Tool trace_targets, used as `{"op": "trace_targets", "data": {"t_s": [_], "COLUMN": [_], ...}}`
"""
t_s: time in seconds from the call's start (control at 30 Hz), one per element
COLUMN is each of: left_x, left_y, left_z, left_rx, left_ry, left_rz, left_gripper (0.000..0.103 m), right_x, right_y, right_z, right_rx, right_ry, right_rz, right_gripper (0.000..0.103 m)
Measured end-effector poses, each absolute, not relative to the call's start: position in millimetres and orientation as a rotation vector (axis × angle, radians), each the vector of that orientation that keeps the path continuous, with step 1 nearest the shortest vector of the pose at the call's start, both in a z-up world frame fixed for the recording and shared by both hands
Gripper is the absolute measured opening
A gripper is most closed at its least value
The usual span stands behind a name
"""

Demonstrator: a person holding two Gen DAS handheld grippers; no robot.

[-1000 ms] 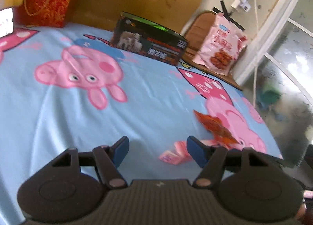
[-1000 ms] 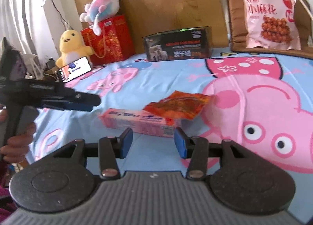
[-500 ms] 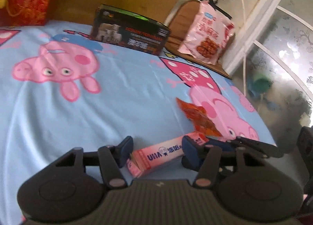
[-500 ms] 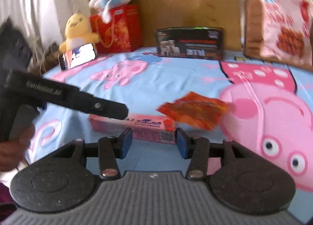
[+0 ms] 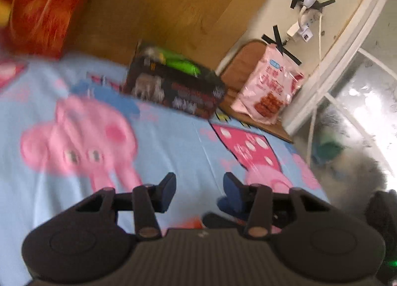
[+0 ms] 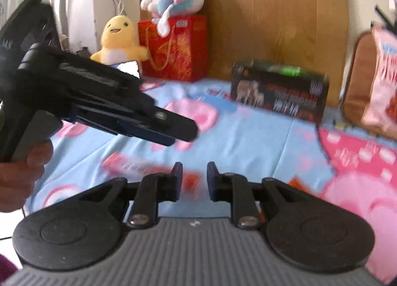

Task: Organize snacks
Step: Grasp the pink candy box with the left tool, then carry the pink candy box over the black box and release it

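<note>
My right gripper (image 6: 194,176) is open a little with nothing in it, left gripper (image 5: 198,186) wide and empty, pink snack box (image 6: 131,164) lying just beyond on the bed (image 6: 248,137), probably light and stiff, so I'd pinch its long sides.

Right gripper (image 6: 194,178) fingers apart, empty, above blurred pink snack box (image 6: 129,163).

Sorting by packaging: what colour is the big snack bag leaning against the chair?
Pink, with a picture of brown snacks on the big snack bag; clearest in the left wrist view.
</note>
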State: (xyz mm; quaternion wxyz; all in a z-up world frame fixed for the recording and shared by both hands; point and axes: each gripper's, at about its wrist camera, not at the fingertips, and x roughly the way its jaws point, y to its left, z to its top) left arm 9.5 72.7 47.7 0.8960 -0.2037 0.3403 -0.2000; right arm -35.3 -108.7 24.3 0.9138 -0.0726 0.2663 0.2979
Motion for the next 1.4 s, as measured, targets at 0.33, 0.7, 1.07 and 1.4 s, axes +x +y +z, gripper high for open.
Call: {"op": "trace_targets", "data": {"t_s": [0.33, 0.7, 1.07, 1.4], "left_x": [-44, -39, 82, 233], "left_y": [154, 131, 72, 62], "left_z": [47, 2, 76, 83], "left_rx": [-0.432, -0.578, -0.369, -0.394], "left_ry": [0.708, 0.835, 0.695, 0.663], "left_rz": [-0.209, -0.232, -0.378, -0.311], "left_gripper": [0.073, 0.042, 0.042, 0.045], "right_x": [-30, -9, 31, 179], "right_y": [-127, -101, -140, -152], "right_z": [24, 5, 45, 76], "right_rx": [-0.186, -0.256, -0.201, -0.087], "right_ry": [0.607, 0.718, 0.577, 0.515], "right_rz": [0.769, 0.86, 0.61, 0.491], "right_gripper": [0.057, 0.045, 0.043, 0.045]}}
